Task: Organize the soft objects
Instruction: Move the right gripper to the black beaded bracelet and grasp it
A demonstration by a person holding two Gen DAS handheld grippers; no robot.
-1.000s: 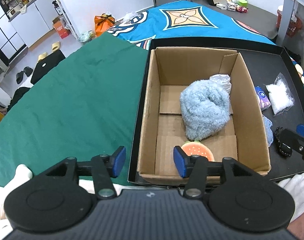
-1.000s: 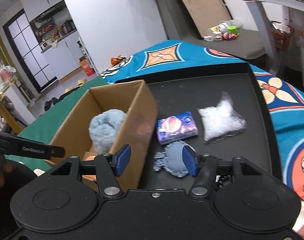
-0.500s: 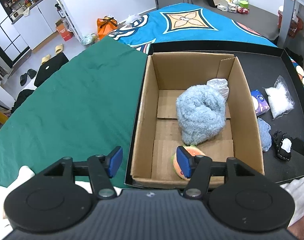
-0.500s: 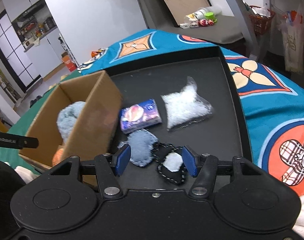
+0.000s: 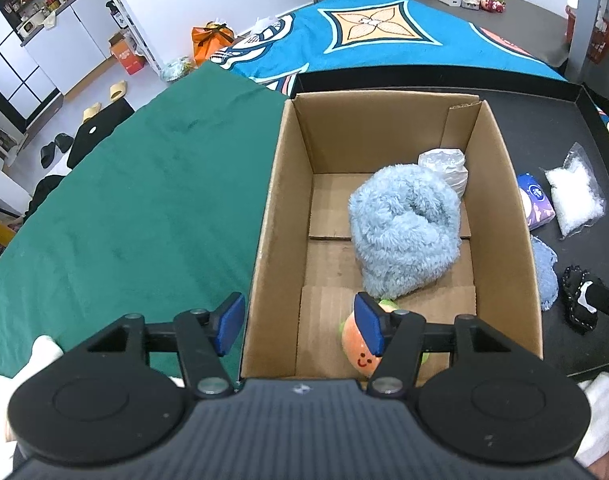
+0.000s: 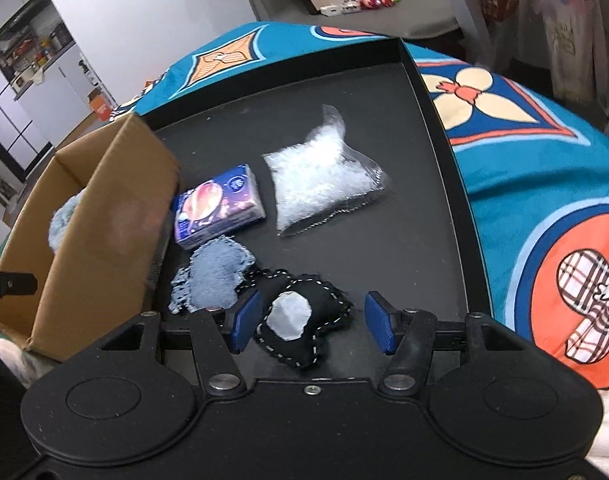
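A cardboard box [image 5: 276, 216] holds a fluffy blue plush [image 5: 404, 236], a clear bag [image 5: 444, 166] and an orange smiley toy [image 5: 358, 350]. My left gripper [image 5: 300, 324] is open and empty over the box's near left wall. On the black tray [image 6: 424, 240] lie a black stitched cushion [image 6: 300, 320], a blue knitted piece [image 6: 214, 280], a tissue pack [image 6: 218, 206] and a bag of white stuffing [image 6: 324, 180]. My right gripper [image 6: 310, 322] is open, low over the black cushion, which lies between its fingers.
Green cloth [image 5: 124, 208] covers the table left of the box. A blue patterned blanket [image 6: 544, 184] lies right of the tray. The box [image 6: 96, 232] stands left of the right gripper. Cabinets and slippers are on the floor far left.
My right gripper moved right and down, from beside the box to over the black cushion. The left gripper drew back slightly, showing more of the orange toy.
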